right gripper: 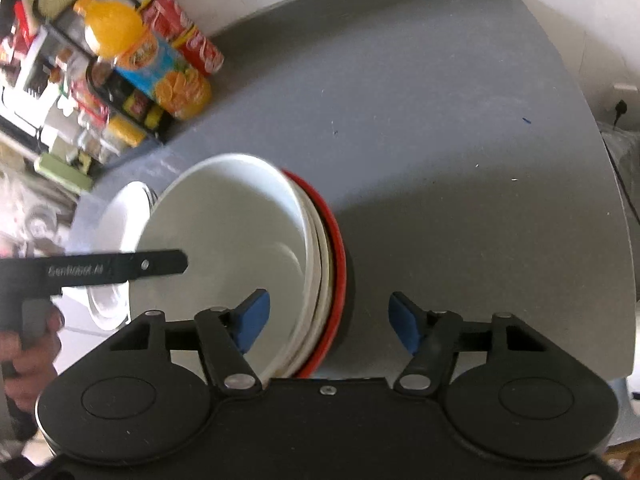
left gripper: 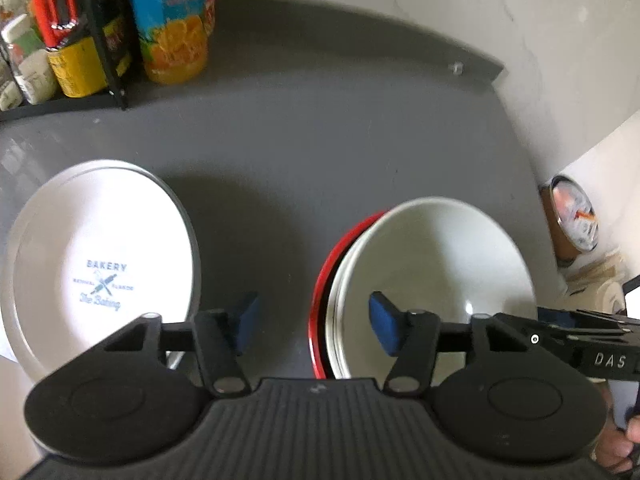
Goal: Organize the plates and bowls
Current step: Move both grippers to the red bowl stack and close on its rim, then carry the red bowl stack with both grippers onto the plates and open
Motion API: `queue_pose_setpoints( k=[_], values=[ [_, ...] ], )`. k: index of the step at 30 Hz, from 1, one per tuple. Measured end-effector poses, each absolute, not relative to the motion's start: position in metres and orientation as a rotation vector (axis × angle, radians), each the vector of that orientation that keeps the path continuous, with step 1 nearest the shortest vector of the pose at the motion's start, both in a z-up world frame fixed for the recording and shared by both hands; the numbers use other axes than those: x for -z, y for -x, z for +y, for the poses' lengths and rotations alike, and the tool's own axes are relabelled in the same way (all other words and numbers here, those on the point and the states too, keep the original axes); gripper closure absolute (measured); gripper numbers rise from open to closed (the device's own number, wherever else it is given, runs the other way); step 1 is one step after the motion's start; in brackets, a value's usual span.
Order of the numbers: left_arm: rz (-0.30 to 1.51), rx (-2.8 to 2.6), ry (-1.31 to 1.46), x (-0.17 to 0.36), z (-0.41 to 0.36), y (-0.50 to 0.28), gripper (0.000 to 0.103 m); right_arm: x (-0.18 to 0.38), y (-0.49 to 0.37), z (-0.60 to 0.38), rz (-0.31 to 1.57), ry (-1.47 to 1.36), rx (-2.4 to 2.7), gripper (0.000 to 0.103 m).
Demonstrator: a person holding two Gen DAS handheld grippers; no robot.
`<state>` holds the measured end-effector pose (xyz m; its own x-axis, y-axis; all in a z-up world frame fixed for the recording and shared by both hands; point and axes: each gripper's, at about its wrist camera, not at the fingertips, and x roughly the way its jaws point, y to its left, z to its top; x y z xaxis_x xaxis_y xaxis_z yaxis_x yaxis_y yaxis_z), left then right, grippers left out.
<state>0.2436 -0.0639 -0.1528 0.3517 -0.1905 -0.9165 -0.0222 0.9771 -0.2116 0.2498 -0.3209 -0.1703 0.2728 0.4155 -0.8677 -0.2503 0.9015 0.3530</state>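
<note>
A white bowl [left gripper: 436,264] tops a nested stack with a red bowl [left gripper: 326,276] at the bottom, on the grey table [left gripper: 304,152]. A white plate [left gripper: 100,264] printed "BAKERY" lies to its left, on a pile of plates. My left gripper [left gripper: 314,326] is open and empty, hovering between plate and bowl stack. In the right wrist view the same white bowl [right gripper: 224,248] and red bowl [right gripper: 338,256] sit low at centre, with the plate [right gripper: 116,232] behind. My right gripper [right gripper: 328,322] is open, its jaws either side of the stack's right rim.
A juice bottle [left gripper: 176,24] and a black rack of jars and cans [left gripper: 60,40] stand at the back left. A red cola can [right gripper: 188,36] stands by the bottle [right gripper: 160,68]. The table edge [right gripper: 628,240] runs along the right. The left gripper's body [right gripper: 100,268] shows at the left.
</note>
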Motion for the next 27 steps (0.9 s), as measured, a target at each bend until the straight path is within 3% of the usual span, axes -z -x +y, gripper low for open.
queue_pose_setpoints(
  k=[2, 6, 7, 9, 12, 27],
  values=[
    [1.23, 0.128, 0.224, 0.161, -0.066, -0.246, 0.058, 0.173, -0.248, -0.32, 1.223, -0.153, -0.453, 0.04],
    [1.246, 0.138, 0.224, 0.171, -0.069, -0.247, 0.06, 0.185, -0.248, -0.318, 1.239, -0.191, -0.463, 0.066],
    [1.256, 0.137, 0.221, 0.174, -0.07, -0.247, 0.06, 0.185, -0.247, -0.315, 1.23, -0.175, -0.452, 0.067],
    [1.272, 0.152, 0.234, 0.178, -0.07, -0.249, 0.073, 0.183, -0.245, -0.31, 1.217, -0.15, -0.427, 0.069],
    [1.288, 0.148, 0.206, 0.182, -0.073, -0.25, 0.081, 0.182, -0.243, -0.312, 1.203, -0.163, -0.41, 0.071],
    [1.262, 0.186, 0.227, 0.172, -0.059, -0.253, 0.082, 0.167, -0.254, -0.301, 1.176, -0.172, -0.367, 0.077]
  ],
)
